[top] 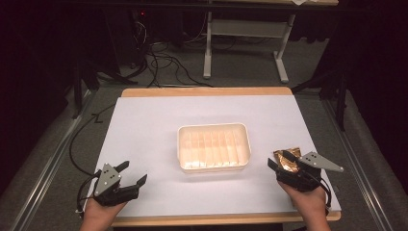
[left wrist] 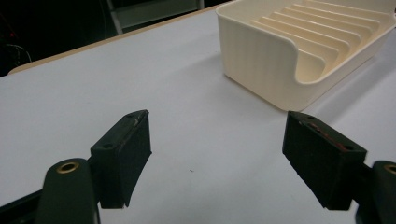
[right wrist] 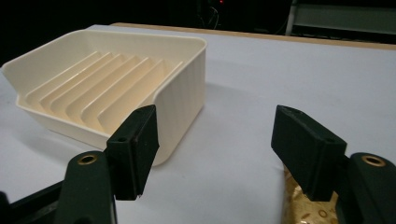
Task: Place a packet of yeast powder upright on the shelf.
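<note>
Right gripper (top: 280, 162) beside gold packet (top: 287, 160), ribbed cream tray (top: 214, 147) bare

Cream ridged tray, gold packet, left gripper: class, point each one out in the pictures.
cream ridged tray (top: 214, 129): high view, far rim.
gold packet (top: 288, 155): high view, its top face by the right gripper.
left gripper (top: 133, 173): high view, midway between its open fingertips.
</note>
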Motion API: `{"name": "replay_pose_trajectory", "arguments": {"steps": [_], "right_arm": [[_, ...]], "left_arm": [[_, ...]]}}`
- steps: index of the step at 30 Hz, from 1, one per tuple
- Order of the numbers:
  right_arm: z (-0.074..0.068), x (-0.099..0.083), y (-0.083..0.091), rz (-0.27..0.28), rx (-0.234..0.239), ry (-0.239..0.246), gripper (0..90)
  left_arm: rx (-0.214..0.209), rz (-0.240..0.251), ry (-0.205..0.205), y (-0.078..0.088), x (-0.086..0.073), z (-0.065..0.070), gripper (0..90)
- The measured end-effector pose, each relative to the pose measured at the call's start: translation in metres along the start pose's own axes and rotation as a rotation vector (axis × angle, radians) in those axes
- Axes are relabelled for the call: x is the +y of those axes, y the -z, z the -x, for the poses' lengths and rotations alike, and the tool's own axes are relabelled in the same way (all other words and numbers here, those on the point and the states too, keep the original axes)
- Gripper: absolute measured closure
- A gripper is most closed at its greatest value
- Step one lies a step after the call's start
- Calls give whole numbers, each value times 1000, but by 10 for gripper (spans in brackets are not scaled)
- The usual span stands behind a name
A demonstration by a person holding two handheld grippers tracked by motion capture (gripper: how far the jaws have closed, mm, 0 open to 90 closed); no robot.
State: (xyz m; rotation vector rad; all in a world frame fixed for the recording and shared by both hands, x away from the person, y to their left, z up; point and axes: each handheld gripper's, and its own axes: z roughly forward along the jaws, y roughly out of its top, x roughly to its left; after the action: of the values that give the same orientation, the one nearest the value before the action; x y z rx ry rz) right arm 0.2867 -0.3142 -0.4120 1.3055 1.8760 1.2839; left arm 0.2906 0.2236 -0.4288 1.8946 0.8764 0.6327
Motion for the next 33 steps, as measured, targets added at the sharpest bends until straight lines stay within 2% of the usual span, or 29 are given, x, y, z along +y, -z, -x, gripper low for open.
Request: {"name": "replay_pose_trajectory", "arguments": {"steps": [1, 3, 5, 6, 8, 10, 12, 14, 15, 16, 17, 21, 26, 30, 31, 33], "right_arm": [[3, -2, 2, -3, -10, 2, 360], [4, -3, 4, -5, -20, 2, 372], [13, -7, 10, -17, -57, -7, 436], [13, -7, 10, -17, -57, -7, 436], [21, -11, 16, -25, -85, -26, 487], [30, -17, 23, -34, -109, -37, 586], [39, -23, 31, -46, -144, -44, 646], [49, -30, 39, -64, -189, -71, 736], [56, -35, 44, -84, -235, -82, 843], [60, -39, 47, -103, -263, -90, 890], [60, -39, 47, -103, -263, -90, 890], [77, -55, 53, -200, -328, -137, 900], [88, -72, 54, -302, -335, -195, 900], [87, -76, 52, -332, -282, -199, 900], [83, -76, 50, -344, -257, -180, 900], [80, -75, 48, -350, -245, -171, 900]], "left_arm": [[1, 1, 2, 0, 0, 0, 239], [2, 4, 6, -1, 2, -1, 240], [0, 6, 7, -3, 3, -1, 240], [-2, 6, 7, -4, 4, -1, 240], [-4, 8, 4, -7, 5, -1, 240], [-11, 12, 5, -11, 7, 0, 241], [-17, 12, 3, -15, 10, 0, 242], [-25, 13, 2, -18, 12, 1, 242], [-31, 13, -1, -20, 13, 1, 242], [-36, 14, -3, -22, 14, 2, 242], [-41, 14, -4, -24, 15, 3, 242], [-58, 21, -8, -31, 19, 5, 242], [-65, 26, -9, -34, 22, 6, 242], [-71, 30, -8, -36, 23, 6, 242], [-72, 31, -7, -37, 23, 7, 242], [-74, 33, -8, -37, 24, 7, 242]]}}
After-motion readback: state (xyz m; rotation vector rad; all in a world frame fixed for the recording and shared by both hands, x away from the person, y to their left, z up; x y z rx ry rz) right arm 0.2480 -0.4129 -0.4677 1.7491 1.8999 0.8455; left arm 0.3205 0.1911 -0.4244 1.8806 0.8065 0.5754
